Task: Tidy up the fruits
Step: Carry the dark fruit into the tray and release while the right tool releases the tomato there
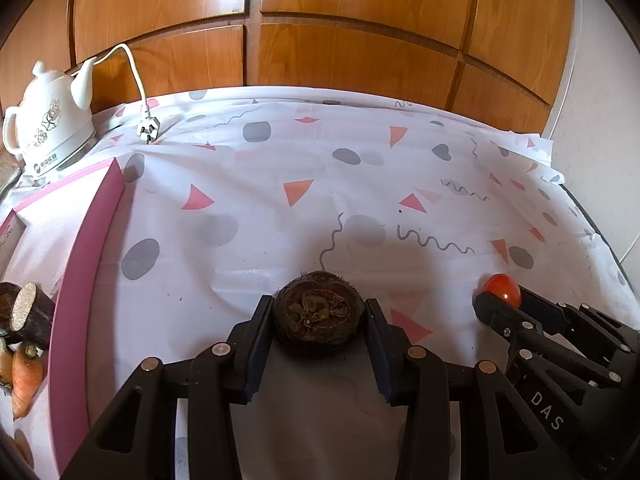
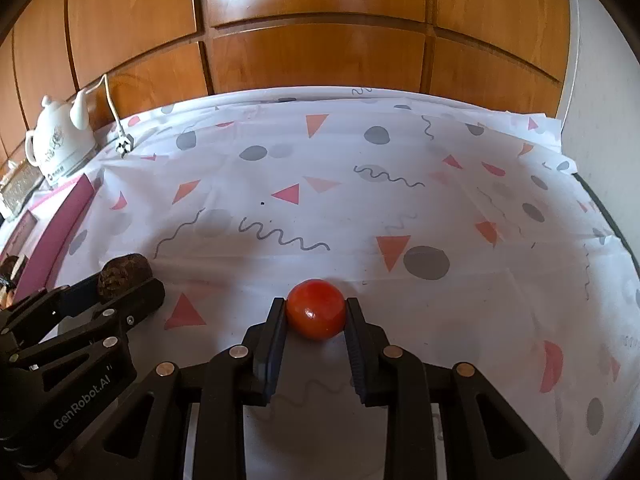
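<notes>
Left tool (image 1: 319,320) grips a brown root (image 1: 319,316); right tool (image 2: 316,314) grips a tomato (image 2: 316,309), both low over the patterned worktop (image 1: 280,220). A carrot (image 1: 25,380) and dark pieces lie beyond the pink box (image 1: 80,300). Neither held item is yet placed.

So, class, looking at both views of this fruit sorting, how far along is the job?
Done: a carrot and dark cut pieces already lie inside the pink box. In hand: the left gripper holds a brown round fruit, the right gripper a red tomato. Left: placing both.
</notes>
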`<move>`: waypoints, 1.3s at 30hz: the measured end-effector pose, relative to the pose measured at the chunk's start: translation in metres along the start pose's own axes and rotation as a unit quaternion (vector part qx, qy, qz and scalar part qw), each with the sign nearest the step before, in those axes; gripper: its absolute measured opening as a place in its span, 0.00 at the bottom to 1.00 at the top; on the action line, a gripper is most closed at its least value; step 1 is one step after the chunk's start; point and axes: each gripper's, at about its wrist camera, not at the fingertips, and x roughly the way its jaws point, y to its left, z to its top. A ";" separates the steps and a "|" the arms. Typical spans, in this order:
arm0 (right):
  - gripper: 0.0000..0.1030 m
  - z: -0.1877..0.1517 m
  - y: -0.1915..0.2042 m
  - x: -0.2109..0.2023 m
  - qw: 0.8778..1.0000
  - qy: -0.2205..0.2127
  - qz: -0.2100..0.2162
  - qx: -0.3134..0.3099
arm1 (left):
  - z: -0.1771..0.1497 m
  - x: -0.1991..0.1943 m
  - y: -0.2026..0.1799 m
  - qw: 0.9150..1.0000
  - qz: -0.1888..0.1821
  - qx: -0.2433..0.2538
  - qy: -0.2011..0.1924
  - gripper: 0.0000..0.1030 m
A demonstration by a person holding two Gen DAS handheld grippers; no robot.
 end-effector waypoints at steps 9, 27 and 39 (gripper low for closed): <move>0.28 0.000 -0.002 0.000 1.000 -0.004 0.002 0.002 | 0.000 0.000 0.001 1.000 0.000 0.000 0.000 0.43; 0.28 -0.001 0.007 -0.003 1.000 -0.003 -0.002 -0.019 | 0.000 -0.044 0.012 0.999 0.006 -0.027 -0.016 0.43; 0.27 -0.007 0.045 -0.013 0.998 0.016 0.057 -0.038 | 0.000 -0.092 0.042 0.998 0.025 -0.037 -0.047 0.43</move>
